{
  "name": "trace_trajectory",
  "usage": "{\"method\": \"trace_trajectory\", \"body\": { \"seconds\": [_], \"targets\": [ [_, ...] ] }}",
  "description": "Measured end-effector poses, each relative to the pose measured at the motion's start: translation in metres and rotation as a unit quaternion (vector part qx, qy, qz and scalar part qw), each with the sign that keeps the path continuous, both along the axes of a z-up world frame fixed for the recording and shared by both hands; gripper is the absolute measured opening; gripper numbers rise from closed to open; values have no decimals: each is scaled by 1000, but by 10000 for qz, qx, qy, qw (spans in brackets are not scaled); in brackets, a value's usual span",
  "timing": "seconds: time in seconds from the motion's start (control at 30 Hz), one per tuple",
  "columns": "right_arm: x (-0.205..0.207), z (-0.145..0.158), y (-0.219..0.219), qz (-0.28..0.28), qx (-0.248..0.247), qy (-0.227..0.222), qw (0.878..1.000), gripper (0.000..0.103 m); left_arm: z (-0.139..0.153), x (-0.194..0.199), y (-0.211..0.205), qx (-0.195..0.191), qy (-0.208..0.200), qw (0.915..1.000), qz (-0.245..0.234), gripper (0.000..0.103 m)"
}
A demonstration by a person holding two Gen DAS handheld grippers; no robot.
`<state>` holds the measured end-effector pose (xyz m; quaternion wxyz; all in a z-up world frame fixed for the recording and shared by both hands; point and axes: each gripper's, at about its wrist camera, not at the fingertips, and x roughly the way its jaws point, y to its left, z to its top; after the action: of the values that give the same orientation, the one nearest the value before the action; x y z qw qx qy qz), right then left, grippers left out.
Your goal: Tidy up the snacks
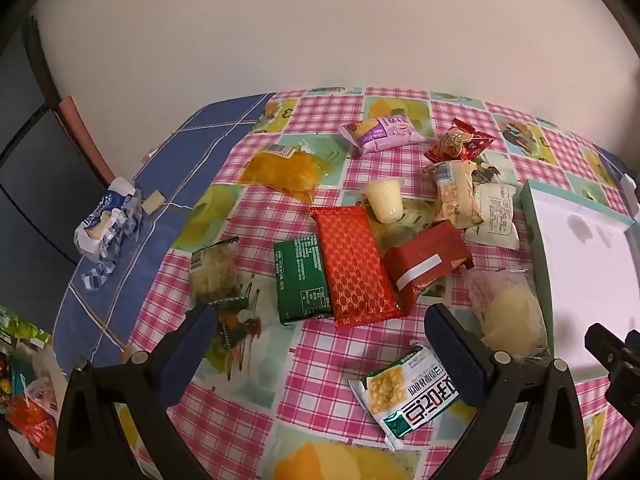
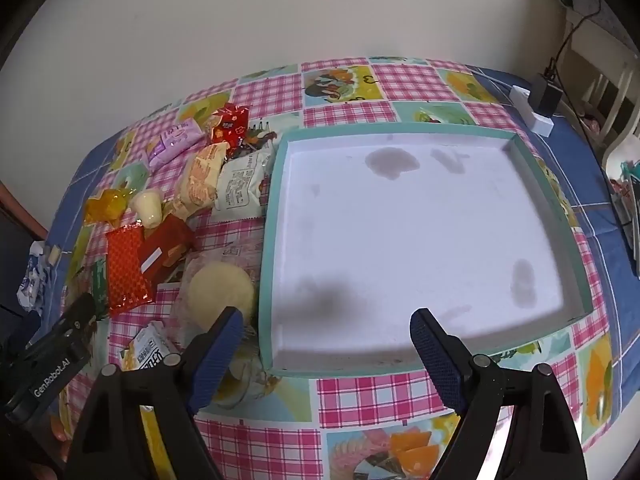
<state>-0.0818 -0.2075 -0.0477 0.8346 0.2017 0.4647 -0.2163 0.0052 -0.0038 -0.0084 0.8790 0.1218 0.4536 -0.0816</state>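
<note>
Both grippers' ribbed blue jaws gape empty: left gripper (image 1: 320,334) over crinkly foil packets, right gripper (image 2: 326,330) over square tray (image 2: 276,216).

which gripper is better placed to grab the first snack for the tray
Left. The left gripper hangs open right over the snack pile, with the red patterned packet and green packet just ahead of its fingers. The right gripper hovers open over the empty tray.

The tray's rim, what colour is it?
Teal-green, around a white inside; the tray shows best in the right wrist view.
</note>
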Motion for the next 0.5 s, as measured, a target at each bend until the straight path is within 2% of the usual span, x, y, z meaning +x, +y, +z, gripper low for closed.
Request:
{"method": "trace_trajectory", "body": {
  "seconds": [0.17,0.5],
  "targets": [
    [-4,4,10,-21,-98,6,9999,88,-5,5,1,-19,96,9999,-27,103],
    [-3,1,4,-20,-158,94,9998,88,-14,-1,3,-46,212,9998,1,103]
  ]
}}
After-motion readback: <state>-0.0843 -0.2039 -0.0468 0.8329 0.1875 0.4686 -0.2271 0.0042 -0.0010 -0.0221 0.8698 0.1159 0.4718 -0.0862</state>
